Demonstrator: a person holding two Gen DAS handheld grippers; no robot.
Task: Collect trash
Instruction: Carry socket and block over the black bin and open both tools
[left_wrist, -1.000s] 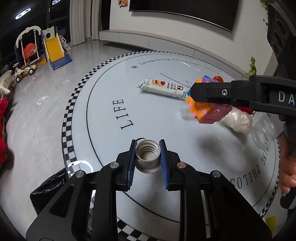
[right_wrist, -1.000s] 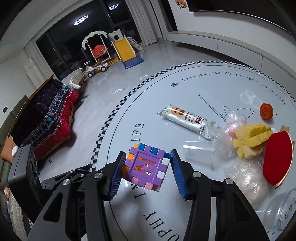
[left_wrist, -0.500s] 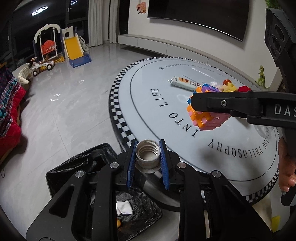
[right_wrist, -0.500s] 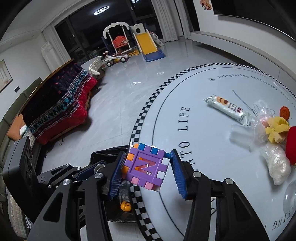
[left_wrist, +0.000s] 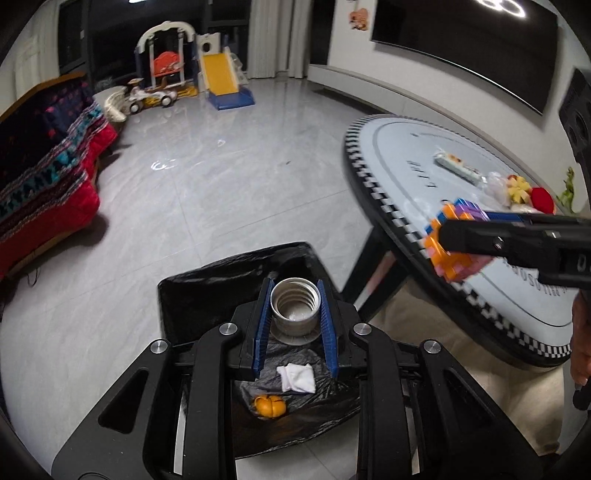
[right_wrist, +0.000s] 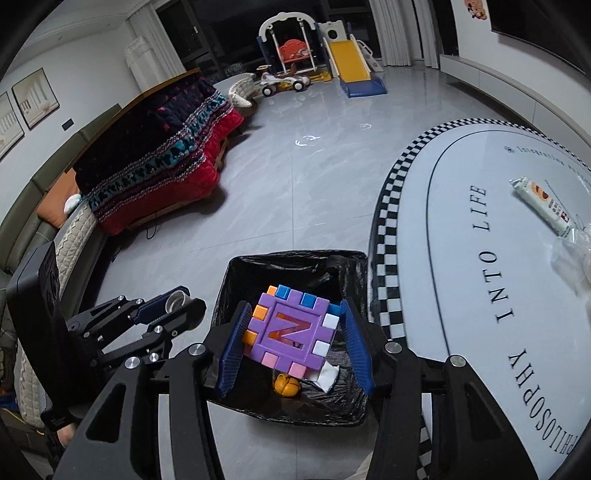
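My left gripper (left_wrist: 295, 314) is shut on a small metal screw cap (left_wrist: 295, 308) and holds it above a black-lined trash bin (left_wrist: 207, 295) on the floor. My right gripper (right_wrist: 291, 336) is shut on a purple foam puzzle cube (right_wrist: 291, 332) and holds it over the same bin (right_wrist: 288, 266). A white tissue (left_wrist: 296, 376) and an orange peel (left_wrist: 268, 405) lie in the bin. The left gripper (right_wrist: 173, 306) shows at the left of the right wrist view. The right gripper with the cube (left_wrist: 448, 243) shows at the right of the left wrist view.
The round white table (right_wrist: 461, 221) with a checkered rim stands right of the bin and carries a snack wrapper (right_wrist: 543, 206), clear plastic (right_wrist: 569, 254) and toys (left_wrist: 532, 192). A sofa with red and dark blankets (right_wrist: 159, 162) is at the left. A toy slide (right_wrist: 351, 59) stands far back.
Both grippers have swung left off the table and now hang over the trash bin, still holding the cap and the cube.
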